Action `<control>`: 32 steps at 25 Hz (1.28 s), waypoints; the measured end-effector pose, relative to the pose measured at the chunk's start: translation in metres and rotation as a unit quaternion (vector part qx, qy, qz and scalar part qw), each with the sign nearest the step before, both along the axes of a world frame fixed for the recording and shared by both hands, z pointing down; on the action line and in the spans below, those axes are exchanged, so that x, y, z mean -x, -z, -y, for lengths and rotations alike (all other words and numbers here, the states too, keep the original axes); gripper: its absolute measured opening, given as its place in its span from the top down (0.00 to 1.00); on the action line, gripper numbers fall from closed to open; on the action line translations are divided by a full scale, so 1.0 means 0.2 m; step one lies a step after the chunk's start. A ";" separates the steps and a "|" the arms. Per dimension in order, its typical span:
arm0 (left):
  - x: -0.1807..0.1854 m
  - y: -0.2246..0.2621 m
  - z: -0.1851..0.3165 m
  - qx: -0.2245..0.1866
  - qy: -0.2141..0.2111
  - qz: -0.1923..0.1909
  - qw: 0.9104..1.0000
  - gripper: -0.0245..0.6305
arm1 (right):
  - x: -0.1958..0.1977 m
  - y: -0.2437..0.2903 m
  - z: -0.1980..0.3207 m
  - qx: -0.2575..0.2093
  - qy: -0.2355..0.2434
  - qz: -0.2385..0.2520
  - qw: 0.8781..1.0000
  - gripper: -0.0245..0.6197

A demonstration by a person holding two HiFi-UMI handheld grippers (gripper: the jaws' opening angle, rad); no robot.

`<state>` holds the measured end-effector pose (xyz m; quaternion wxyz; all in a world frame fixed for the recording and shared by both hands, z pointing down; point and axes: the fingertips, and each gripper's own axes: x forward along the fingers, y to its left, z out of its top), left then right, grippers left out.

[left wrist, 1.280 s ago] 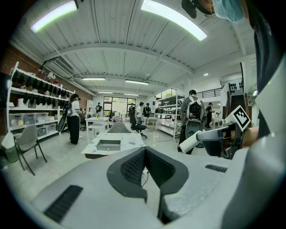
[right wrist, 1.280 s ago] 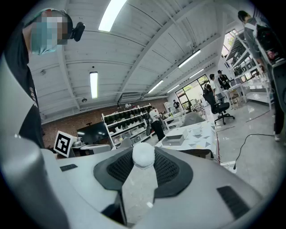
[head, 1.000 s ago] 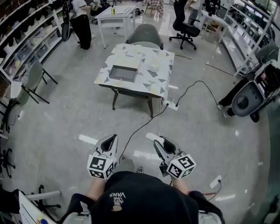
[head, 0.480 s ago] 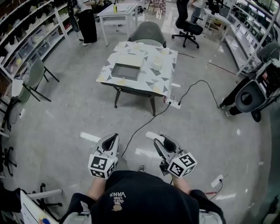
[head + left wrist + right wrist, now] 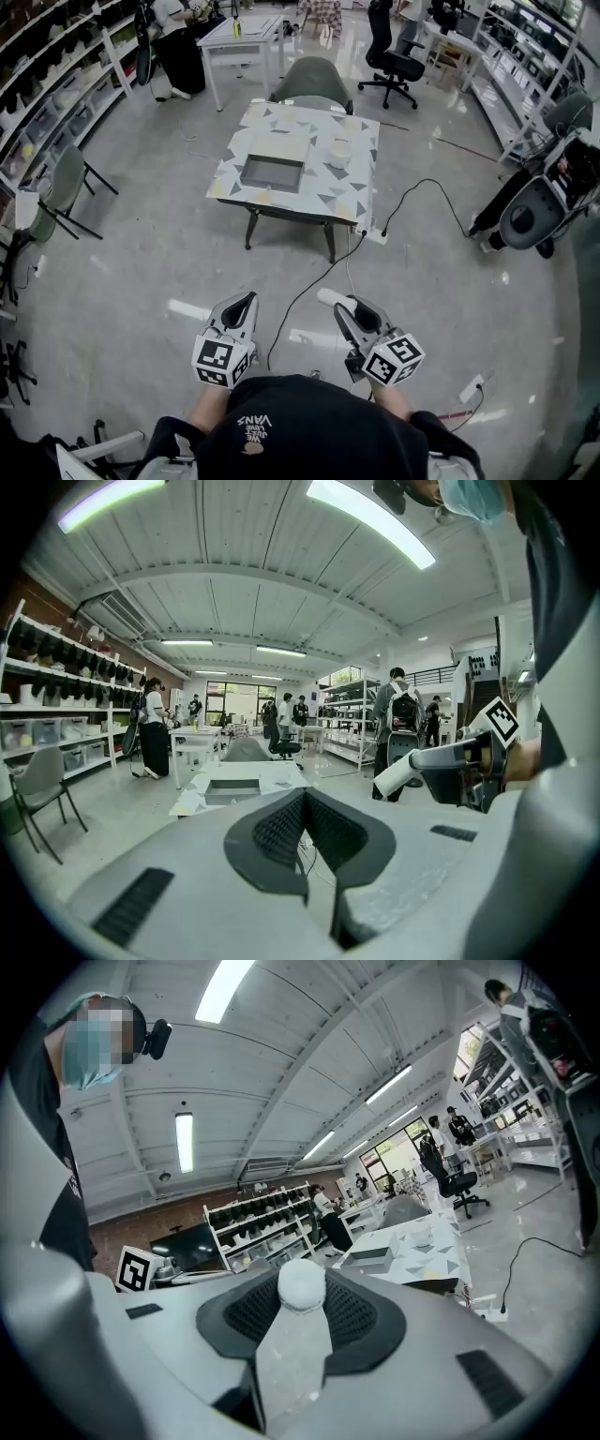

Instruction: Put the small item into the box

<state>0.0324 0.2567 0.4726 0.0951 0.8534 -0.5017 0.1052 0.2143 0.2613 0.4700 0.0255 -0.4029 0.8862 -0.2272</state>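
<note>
Right gripper [image 5: 353, 313] clamped on small white cylinder [image 5: 328, 298]; left gripper [image 5: 241, 306] closed, empty. Risk of cylinder slipping free before reaching far box [image 5: 272, 175]: protruding, shallow hold.

Two tools [image 5: 246, 300] [image 5: 345, 307], one box [image 5: 272, 175]

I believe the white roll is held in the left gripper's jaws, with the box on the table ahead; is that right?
Not quite: the right gripper view shows the roll in the right gripper's jaws. The box is on the table ahead.
</note>
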 end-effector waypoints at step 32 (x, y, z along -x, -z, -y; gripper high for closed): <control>0.81 -0.05 0.88 0.004 -0.085 -0.003 0.996 0.95 | 0.73 0.01 0.80 -0.001 -0.124 -0.001 0.992 0.75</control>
